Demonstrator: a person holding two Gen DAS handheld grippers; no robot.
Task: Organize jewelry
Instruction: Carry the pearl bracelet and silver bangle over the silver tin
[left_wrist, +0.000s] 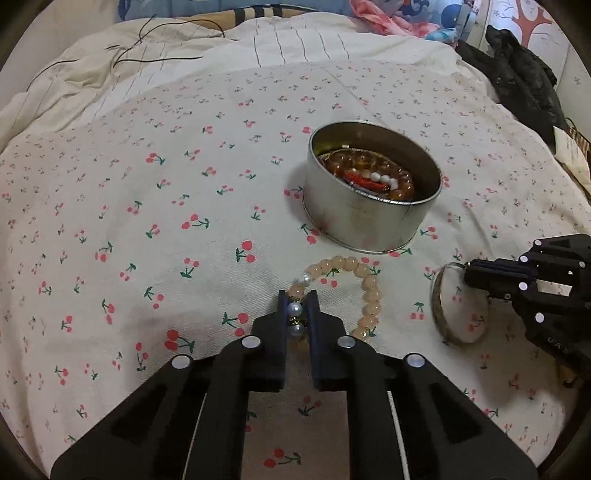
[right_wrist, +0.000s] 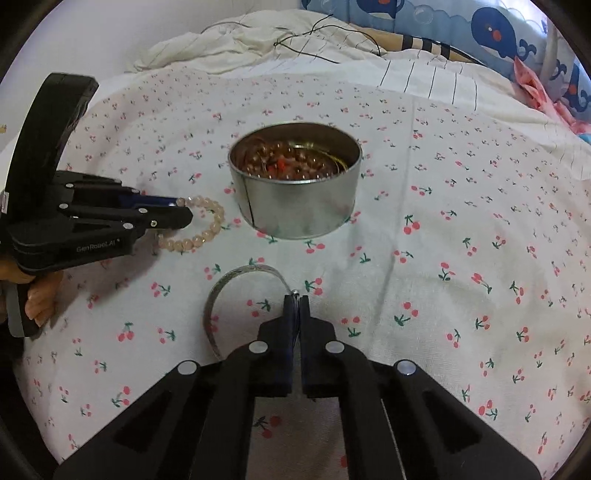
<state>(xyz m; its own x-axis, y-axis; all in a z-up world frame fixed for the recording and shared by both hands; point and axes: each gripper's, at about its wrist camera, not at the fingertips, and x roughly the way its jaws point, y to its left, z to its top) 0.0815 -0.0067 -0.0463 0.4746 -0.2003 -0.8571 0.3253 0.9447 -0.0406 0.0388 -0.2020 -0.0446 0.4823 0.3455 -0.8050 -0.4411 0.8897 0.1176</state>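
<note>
Two pieces are being picked up at once for transfer into the round metal tin (left_wrist: 373, 206), which stands on the cherry-print bedsheet (left_wrist: 147, 221) at the far side and already holds glossy amber and white beads. The left gripper (left_wrist: 298, 304) is clamped on the peach bead bracelet (left_wrist: 365, 291) at its white pearls; the loop lies on the sheet just near of the tin. The right gripper (right_wrist: 296, 301) is closed on the rim of a thin, flat-banded metal bangle (right_wrist: 236, 280), which lies near and right of the bracelet. Next, each piece probably needs lifting clear of the soft cloth and carrying over the tin's smooth upright wall before release.
</note>
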